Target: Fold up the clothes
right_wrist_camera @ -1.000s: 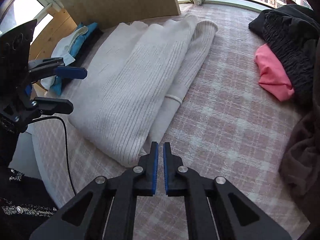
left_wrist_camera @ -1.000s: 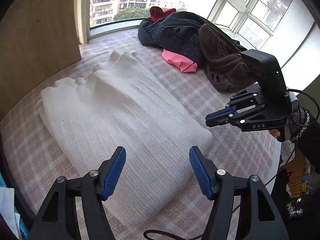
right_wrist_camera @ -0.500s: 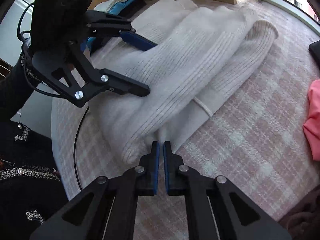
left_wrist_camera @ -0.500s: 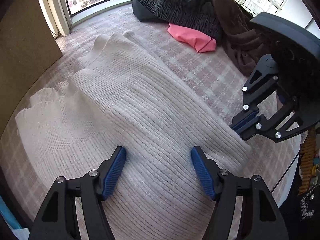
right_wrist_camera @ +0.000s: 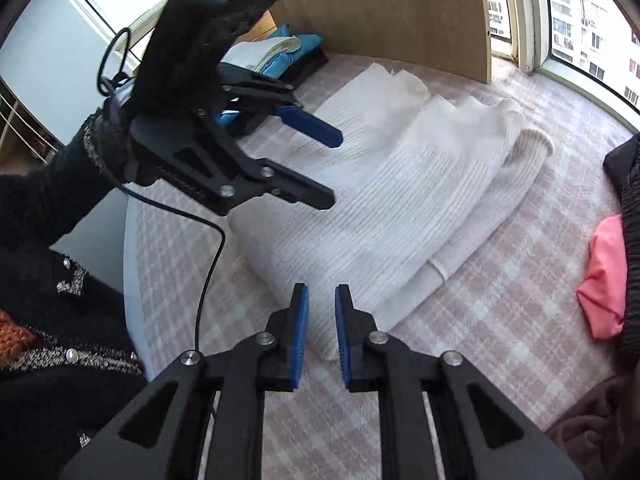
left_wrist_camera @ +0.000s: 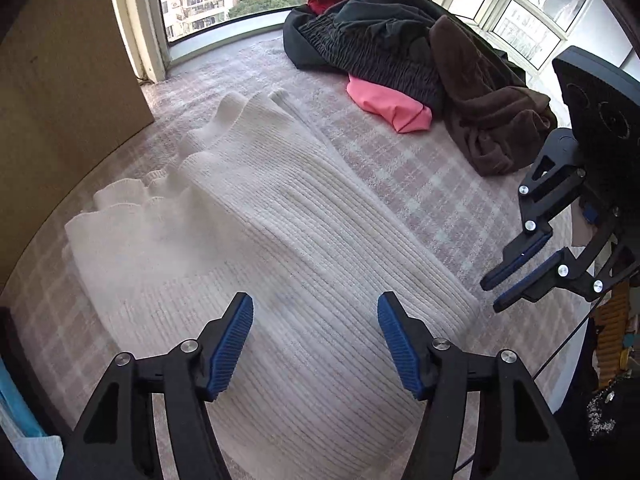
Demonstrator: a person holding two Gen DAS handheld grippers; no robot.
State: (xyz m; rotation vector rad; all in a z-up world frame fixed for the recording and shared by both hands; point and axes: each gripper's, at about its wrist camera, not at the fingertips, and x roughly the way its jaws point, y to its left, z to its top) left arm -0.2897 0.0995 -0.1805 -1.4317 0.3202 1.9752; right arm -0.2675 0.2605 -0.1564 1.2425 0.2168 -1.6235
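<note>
The white ribbed sweater (left_wrist_camera: 280,248) lies folded lengthwise on the pink plaid bed (left_wrist_camera: 420,184), its long axis running from the near bed edge toward the window, ruffled end farthest away. Half a second ago the right gripper (right_wrist_camera: 322,320) was pinched shut at the sweater's near corner; now its jaws stand slightly parted and hold nothing. The left gripper (left_wrist_camera: 316,344) hovers wide open over the near end. A pile of dark clothes (left_wrist_camera: 380,40) and a pink garment (left_wrist_camera: 388,104) sit well apart.
</note>
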